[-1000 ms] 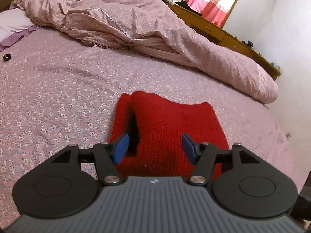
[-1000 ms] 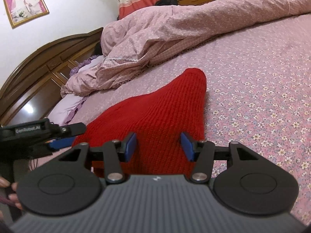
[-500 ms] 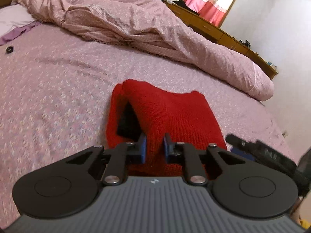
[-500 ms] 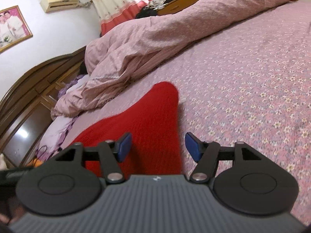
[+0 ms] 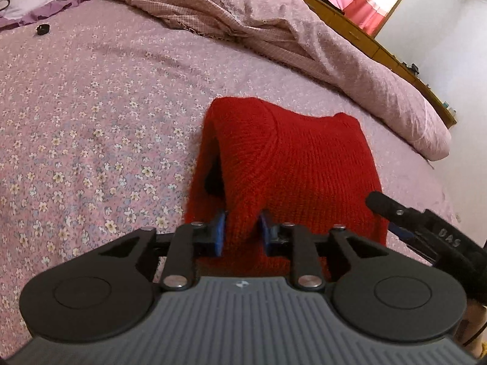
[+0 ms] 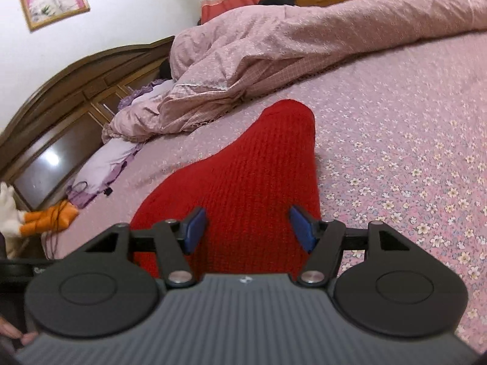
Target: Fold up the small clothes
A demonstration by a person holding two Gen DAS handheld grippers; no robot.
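Note:
A red knitted garment [image 5: 292,170] lies folded on the flowered pink bedsheet [image 5: 91,115]. My left gripper [image 5: 242,232] is at its near edge, where a raised ridge of the knit fills the narrow gap between the blue pads; the jaws are opening. The fold at the left gapes and shows a dark hollow. In the right wrist view the same garment [image 6: 252,176] runs away from me, and my right gripper [image 6: 248,228] stands open over its near end, pads apart at either side. The right gripper [image 5: 392,219] also shows at the left view's right edge.
A rumpled pink quilt [image 5: 274,21] lies along the far side of the bed. A lilac pillow [image 6: 109,161] and a dark wooden headboard [image 6: 61,115] are at the head end. A small black object [image 5: 42,29] rests on the sheet. A wooden cabinet [image 5: 365,36] stands by the curtain.
The left jaws closed tight on the garment's near edge, then widened slightly with knit still between them; that gripper sank lower. The right jaws opened a little wider over the garment.

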